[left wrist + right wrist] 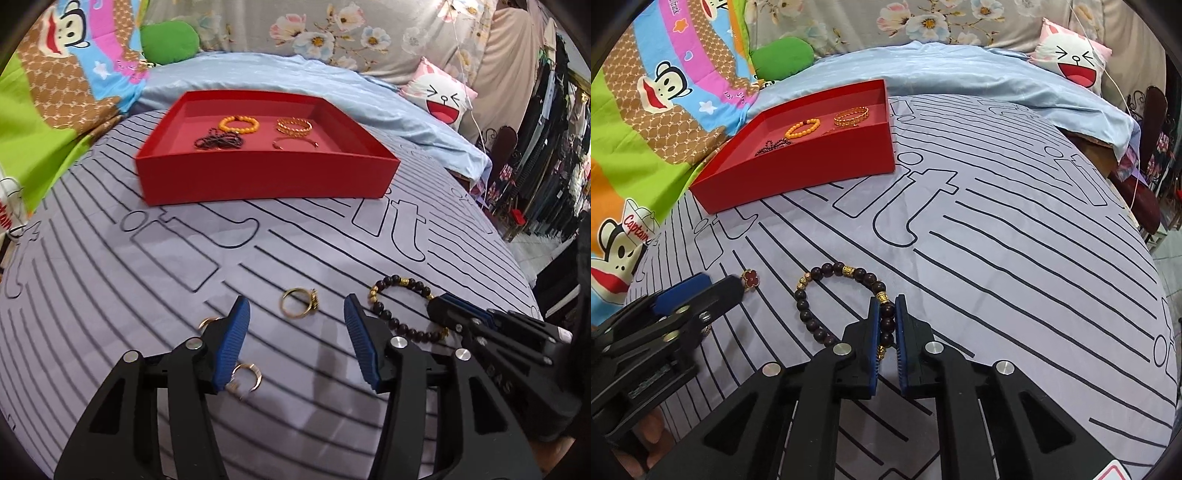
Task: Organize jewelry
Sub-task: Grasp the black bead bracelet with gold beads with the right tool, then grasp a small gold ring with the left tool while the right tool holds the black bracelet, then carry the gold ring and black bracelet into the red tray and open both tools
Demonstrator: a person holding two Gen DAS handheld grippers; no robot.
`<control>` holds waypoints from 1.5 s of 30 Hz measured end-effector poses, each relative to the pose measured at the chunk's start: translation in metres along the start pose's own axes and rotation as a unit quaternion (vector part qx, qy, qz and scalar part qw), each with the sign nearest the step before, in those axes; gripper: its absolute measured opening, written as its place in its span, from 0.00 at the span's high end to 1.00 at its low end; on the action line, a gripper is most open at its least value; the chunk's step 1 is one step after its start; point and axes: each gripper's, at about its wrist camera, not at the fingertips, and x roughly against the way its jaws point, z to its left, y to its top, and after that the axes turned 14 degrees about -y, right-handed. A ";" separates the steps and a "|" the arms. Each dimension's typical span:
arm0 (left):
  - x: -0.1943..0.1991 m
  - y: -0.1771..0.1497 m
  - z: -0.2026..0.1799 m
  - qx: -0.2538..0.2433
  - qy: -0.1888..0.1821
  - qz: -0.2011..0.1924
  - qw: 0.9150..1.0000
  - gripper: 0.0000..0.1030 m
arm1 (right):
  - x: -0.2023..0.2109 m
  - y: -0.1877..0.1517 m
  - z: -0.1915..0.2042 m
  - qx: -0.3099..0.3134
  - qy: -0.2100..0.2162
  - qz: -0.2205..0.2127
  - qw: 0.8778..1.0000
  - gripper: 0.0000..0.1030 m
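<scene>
Striped sheet [997, 229]; bracelet [827, 288] between fingers [873, 332]

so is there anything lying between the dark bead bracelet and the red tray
Nothing visible does. The right gripper is shut on the dark bead bracelet, and only bare striped sheet lies between it and the red tray. The gold ring sits off to the left.

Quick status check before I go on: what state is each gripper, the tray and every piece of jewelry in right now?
Left gripper: jaws open, empty.
Right gripper: jaws shut on the dark bead bracelet.
Dark bead bracelet: on the bedsheet, one side pinched.
Gold ring: loose on the sheet between the left jaws.
Two small gold rings: loose by the left finger.
Red tray: open, holding four pieces.
Orange bead bracelet: in the tray.
</scene>
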 end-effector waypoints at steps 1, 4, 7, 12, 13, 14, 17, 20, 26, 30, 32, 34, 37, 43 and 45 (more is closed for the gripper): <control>-0.003 0.001 0.000 0.002 -0.001 0.004 1.000 0.56 | 0.000 0.000 0.000 -0.001 0.001 0.000 1.000 0.92; -0.010 0.005 0.002 0.007 -0.002 0.005 1.000 0.68 | 0.000 -0.001 -0.002 -0.003 0.005 0.000 1.000 0.92; -0.011 0.006 0.003 0.009 -0.004 0.005 1.000 0.73 | -0.001 0.000 -0.003 -0.004 0.007 0.000 1.000 0.92; -0.012 0.005 0.002 0.005 -0.006 0.007 1.000 0.79 | -0.001 0.000 -0.003 -0.004 0.008 -0.002 1.000 0.92; -0.012 0.004 0.001 0.003 -0.007 0.007 1.000 0.80 | -0.001 0.000 -0.003 -0.005 0.009 -0.002 1.000 0.92; -0.012 0.004 0.000 0.002 -0.007 0.008 1.000 0.80 | -0.001 0.000 -0.003 -0.005 0.009 -0.001 1.000 0.92; -0.012 0.004 -0.001 0.000 -0.009 0.009 1.000 0.80 | 0.000 0.000 -0.004 -0.009 0.013 0.001 1.000 0.92; -0.010 0.005 -0.001 0.002 -0.014 0.011 1.000 0.95 | 0.003 0.001 -0.007 -0.014 0.019 0.001 1.000 0.92; -0.007 0.003 0.002 0.007 -0.017 0.010 1.000 0.95 | 0.009 0.003 -0.007 -0.011 0.018 -0.007 1.000 0.92; -0.004 0.001 0.001 0.001 -0.018 0.010 1.000 0.95 | 0.008 0.003 -0.008 -0.014 0.018 -0.004 1.000 0.92; -0.002 0.000 0.001 0.000 -0.020 0.009 1.000 0.96 | 0.008 0.003 -0.007 -0.014 0.018 -0.003 1.000 0.92; 0.001 0.000 0.001 0.001 -0.020 0.006 1.000 0.96 | 0.009 0.003 -0.008 -0.015 0.021 -0.005 1.000 0.92; 0.008 0.002 0.002 0.004 -0.020 0.000 1.000 0.96 | 0.012 0.004 -0.008 -0.015 0.023 -0.010 1.000 0.92; 0.023 0.010 0.009 0.014 -0.021 -0.013 1.000 0.96 | 0.026 0.013 -0.011 -0.015 0.027 -0.029 0.999 0.92; 0.027 0.014 0.012 0.018 -0.022 -0.017 0.999 0.96 | 0.031 0.019 -0.012 -0.013 0.029 -0.038 0.999 0.92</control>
